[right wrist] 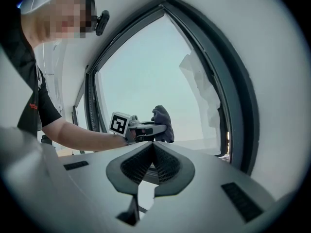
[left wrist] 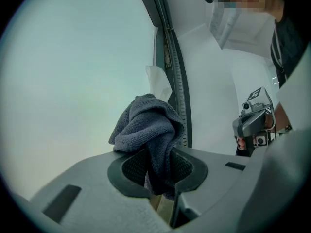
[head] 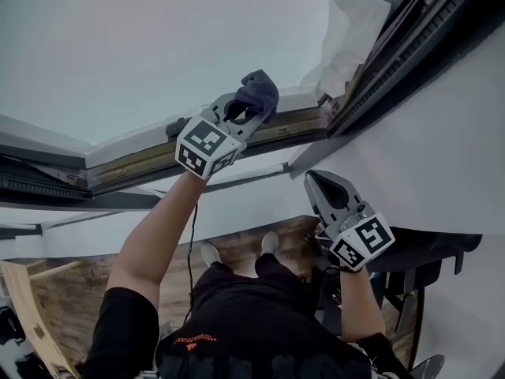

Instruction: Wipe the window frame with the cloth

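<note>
Window frame (head: pixel 293 125), long axis running left-right beneath pale glass (head: pixel 142 46). Left tool (head: pixel 251 110): clamped on cloth (head: pixel 259 91), right at the frame. Right tool (head: pixel 317 181): closed, empty, lower, well apart.

The cloth (head: pixel 259 93) sits between the left gripper's (head: pixel 251 107) jaws, over the window frame (head: pixel 134 163). The right gripper (head: pixel 316 181) lies at 4 o'clock from it, well apart. A crumpled sheet (head: pixel 351 34) hangs at 1 o'clock in the frame's corner.
</note>
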Motion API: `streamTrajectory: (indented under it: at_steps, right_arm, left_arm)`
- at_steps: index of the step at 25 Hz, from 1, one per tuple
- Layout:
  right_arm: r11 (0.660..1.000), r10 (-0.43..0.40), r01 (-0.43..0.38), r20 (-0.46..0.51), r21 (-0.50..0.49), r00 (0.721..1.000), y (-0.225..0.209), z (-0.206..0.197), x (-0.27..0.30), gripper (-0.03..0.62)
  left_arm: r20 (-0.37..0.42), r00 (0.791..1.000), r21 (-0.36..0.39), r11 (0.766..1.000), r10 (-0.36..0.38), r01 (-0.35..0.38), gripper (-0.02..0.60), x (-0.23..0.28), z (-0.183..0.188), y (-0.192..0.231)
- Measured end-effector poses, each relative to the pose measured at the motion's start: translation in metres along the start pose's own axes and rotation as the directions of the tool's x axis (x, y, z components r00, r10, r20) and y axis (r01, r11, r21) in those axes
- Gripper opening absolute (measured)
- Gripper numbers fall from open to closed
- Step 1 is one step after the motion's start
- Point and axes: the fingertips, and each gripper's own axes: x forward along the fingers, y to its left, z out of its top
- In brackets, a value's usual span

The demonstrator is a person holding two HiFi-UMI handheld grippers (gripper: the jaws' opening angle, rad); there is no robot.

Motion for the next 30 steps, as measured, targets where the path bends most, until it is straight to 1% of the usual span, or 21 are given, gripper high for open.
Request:
streamTrajectory:
  at_steps: [3,5,8,15,23,30]
  right_arm:
    - [1.000,0.020,-0.020,-0.009,-0.018,1.000,0.018,0.000,0.018,0.003]
    - [0.998,0.044,-0.044,-0.018,-0.034,0.999,0.032,0.002,0.031,0.003]
    - [0.995,0.083,-0.084,-0.030,-0.054,0.996,0.051,0.004,0.051,0.003]
    - [0.988,0.129,-0.132,-0.044,-0.086,0.991,0.097,0.007,0.091,0.003]
    - [0.972,0.187,-0.192,-0.043,-0.136,0.981,0.146,0.020,0.128,0.003]
    - [0.962,0.224,-0.227,-0.041,-0.151,0.974,0.175,0.024,0.151,0.003]
  left_arm:
    - [0.041,0.999,-0.011,1.000,0.019,-0.019,0.091,-0.032,0.004,0.011]
    - [0.061,0.997,-0.016,0.999,0.045,-0.044,0.091,-0.055,0.005,0.021]
    - [0.078,0.993,-0.021,0.996,0.091,-0.090,0.091,-0.093,0.005,0.034]
    - [0.111,0.982,-0.044,0.987,0.155,-0.151,0.091,-0.172,0.000,0.056]
    - [0.155,0.960,-0.064,0.972,0.231,-0.224,0.091,-0.250,0.001,0.067]
    - [0.182,0.942,-0.098,0.958,0.282,-0.268,0.091,-0.300,-0.001,0.064]
